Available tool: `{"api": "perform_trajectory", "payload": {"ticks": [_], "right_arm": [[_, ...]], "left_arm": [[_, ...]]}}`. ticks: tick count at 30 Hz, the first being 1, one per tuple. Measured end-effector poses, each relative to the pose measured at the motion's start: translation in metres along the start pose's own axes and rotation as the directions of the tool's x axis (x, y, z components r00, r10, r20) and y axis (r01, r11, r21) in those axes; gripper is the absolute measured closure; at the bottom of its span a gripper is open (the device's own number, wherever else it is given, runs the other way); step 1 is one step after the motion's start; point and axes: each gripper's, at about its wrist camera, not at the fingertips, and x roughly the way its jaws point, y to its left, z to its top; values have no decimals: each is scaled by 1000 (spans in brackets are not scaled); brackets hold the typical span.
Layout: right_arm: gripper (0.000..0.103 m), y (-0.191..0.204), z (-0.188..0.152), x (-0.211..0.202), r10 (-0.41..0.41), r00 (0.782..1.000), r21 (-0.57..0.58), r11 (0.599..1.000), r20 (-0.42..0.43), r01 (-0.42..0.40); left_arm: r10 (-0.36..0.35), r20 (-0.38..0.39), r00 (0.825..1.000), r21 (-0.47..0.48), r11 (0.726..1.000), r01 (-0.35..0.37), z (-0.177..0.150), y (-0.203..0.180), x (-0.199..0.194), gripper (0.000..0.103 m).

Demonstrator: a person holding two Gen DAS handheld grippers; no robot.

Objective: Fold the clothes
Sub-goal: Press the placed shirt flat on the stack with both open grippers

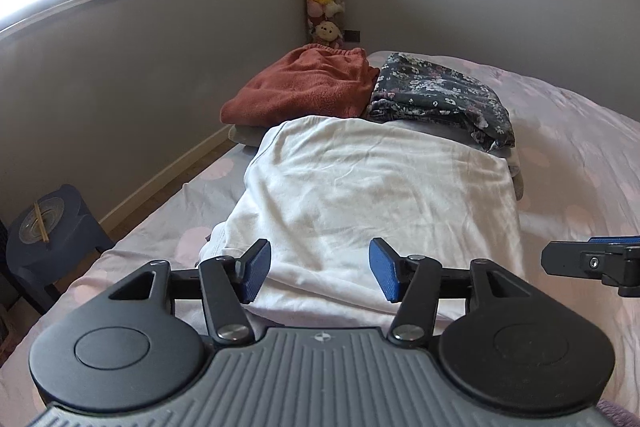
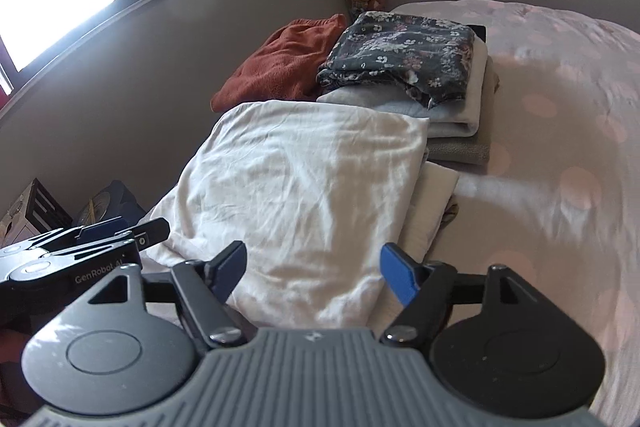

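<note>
Our left gripper (image 1: pixel 320 273) stands with its blue-padded jaws apart and nothing between them; our right gripper (image 2: pixel 314 273) likewise, jaws spread and empty. Just beyond both, filling the middle of each frame, lies the white, wrinkled cotton garment (image 1: pixel 372 183), folded flat on the pale spotted bedsheet (image 1: pixel 580 163). We judge it light, soft and limp, so it should sag wherever unsupported; the two near corners look best to pinch. Behind it, towards the upper centre, sit a rust-red fleece garment (image 1: pixel 304 87) and a dark floral folded cloth (image 1: pixel 436 95).
</note>
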Motion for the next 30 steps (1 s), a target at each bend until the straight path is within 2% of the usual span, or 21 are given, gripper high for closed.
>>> {"api": "perform_trajectory", "payload": {"ticks": [4,7,10,13,18,22,30], "right_arm": [[21,7,-5,-27,-36,996,-11,999,75,37],[17,11,-10,-41,-58,992,-38,997,112,63],[15,10,-15,-56,-48,990,-26,998,129,52],[14,9,-20,-68,-43,987,-9,999,152,45],[10,12,-30,-81,-91,985,-1,996,147,92],[9,12,-43,-93,-91,983,3,996,157,92],[9,17,-63,-110,-93,979,-9,995,182,96]], "left_arm": [[19,16,1000,-15,1000,-19,-3,-8,-20,46],[25,37,999,-30,999,-23,-7,-14,-36,38],[51,40,998,-38,998,-50,-12,-21,-48,36],[86,52,995,-22,996,-85,-19,-28,-59,28],[100,80,992,-44,994,-97,-28,-31,-78,27],[91,100,991,-36,995,-88,-37,-33,-88,27],[59,63,996,-50,997,-56,-55,-36,-92,27]]}}
